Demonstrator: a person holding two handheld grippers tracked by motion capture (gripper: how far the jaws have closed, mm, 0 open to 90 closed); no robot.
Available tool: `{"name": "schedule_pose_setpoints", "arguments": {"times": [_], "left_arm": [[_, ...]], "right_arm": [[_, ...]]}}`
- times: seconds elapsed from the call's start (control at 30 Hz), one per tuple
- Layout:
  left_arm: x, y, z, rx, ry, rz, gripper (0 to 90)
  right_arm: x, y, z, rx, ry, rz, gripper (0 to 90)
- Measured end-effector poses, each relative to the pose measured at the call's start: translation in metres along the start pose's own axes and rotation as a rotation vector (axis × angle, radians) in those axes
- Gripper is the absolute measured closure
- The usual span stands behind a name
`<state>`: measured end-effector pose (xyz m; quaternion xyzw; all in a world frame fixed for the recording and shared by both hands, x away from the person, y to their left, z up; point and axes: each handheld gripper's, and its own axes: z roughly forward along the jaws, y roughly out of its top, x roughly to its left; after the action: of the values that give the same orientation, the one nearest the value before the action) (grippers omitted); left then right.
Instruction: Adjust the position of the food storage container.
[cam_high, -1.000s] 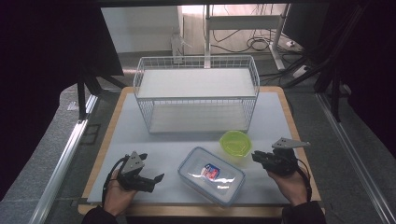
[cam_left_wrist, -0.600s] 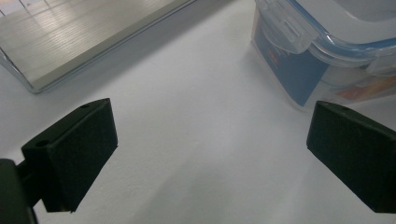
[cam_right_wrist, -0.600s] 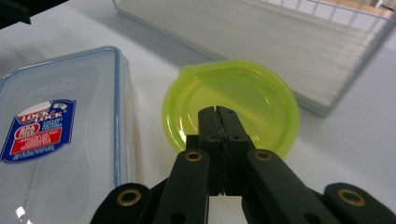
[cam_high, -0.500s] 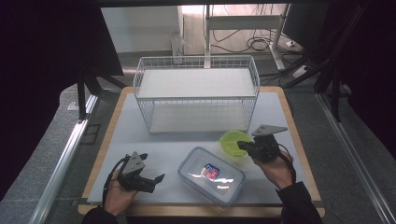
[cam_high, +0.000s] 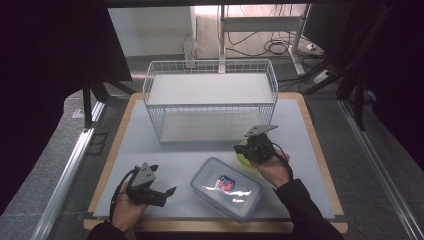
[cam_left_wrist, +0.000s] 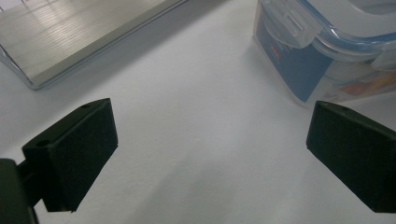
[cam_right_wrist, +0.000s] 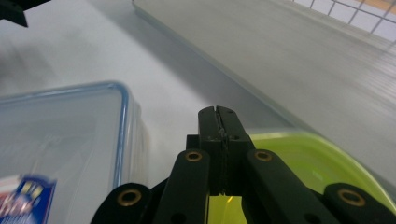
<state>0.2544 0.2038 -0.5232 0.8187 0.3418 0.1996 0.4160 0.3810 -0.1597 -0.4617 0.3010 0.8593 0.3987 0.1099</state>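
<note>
Right gripper (cam_high: 246, 148) is hovering over the green bowl (cam_high: 244, 157), jaws clenched together with nothing between them; in the right gripper view (cam_right_wrist: 219, 122) the pads are meeting flat above the bowl's (cam_right_wrist: 299, 158) rim. The bowl is sitting on the white mat (cam_high: 180, 150), just beside the far corner of the clear lidded box (cam_high: 226, 188) and in front of the wire rack (cam_high: 210, 100). Left gripper (cam_high: 167, 192) is resting near the mat's front left, jaws spread wide and holding nothing, pointing toward the box (cam_left_wrist: 327, 46).

Left tool (cam_high: 167, 192) jaws spread wide, right tool (cam_right_wrist: 219, 122) jaws closed together
</note>
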Motion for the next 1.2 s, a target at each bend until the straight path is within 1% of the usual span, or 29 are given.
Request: {"name": "schedule_pose_setpoints", "arguments": {"times": [0.13, 0.2, 0.33, 0.4, 0.47, 0.67, 0.7, 0.83, 1.03, 1.07, 1.1, 1.2], "left_arm": [[0.0, 0.0, 0.0, 0.0, 0.0, 0.003, 2.2], [0.0, 0.0, 0.0, 0.0, -0.001, 0.003, 2.2], [0.0, 0.0, -0.001, 0.002, -0.001, 0.003, 2.3], [0.0, -0.001, -0.001, 0.002, -0.002, 0.003, 2.3], [-0.001, -0.001, -0.001, 0.005, -0.001, 0.005, 2.4], [-0.001, -0.001, 0.0, 0.01, 0.0, 0.006, 2.5], [-0.001, -0.001, 0.0, 0.011, 0.0, 0.007, 2.5], [-0.001, -0.001, 0.0, 0.011, 0.0, 0.007, 2.5], [-0.002, -0.001, 0.0, 0.014, 0.001, 0.009, 2.5], [-0.002, -0.001, 0.0, 0.014, 0.001, 0.009, 2.5], [-0.002, -0.001, 0.0, 0.015, 0.001, 0.008, 2.5], [-0.002, -0.001, 0.001, 0.016, 0.001, 0.01, 2.6]], "right_arm": [[-0.002, 0.011, 0.016, 0.015, -0.01, -0.017, 90.0], [-0.003, 0.014, 0.023, 0.036, -0.009, -0.017, 90.0], [-0.004, 0.014, 0.035, 0.077, -0.024, -0.022, 90.0], [-0.005, 0.011, 0.037, 0.096, -0.027, -0.021, 90.0], [-0.006, 0.008, 0.035, 0.09, -0.014, -0.005, 90.0], [-0.006, -0.001, 0.022, 0.103, -0.016, -0.005, 90.0], [-0.005, -0.003, 0.019, 0.109, -0.018, 0.0, 90.0], [-0.007, -0.012, 0.007, 0.114, -0.029, -0.003, 90.0], [-0.012, -0.026, -0.012, 0.114, -0.047, 0.023, 90.0], [-0.012, -0.026, -0.012, 0.114, -0.047, 0.023, 90.0], [-0.015, -0.031, -0.018, 0.108, -0.053, 0.031, 90.0], [-0.019, -0.037, -0.026, 0.106, -0.064, 0.045, 90.0]]}}
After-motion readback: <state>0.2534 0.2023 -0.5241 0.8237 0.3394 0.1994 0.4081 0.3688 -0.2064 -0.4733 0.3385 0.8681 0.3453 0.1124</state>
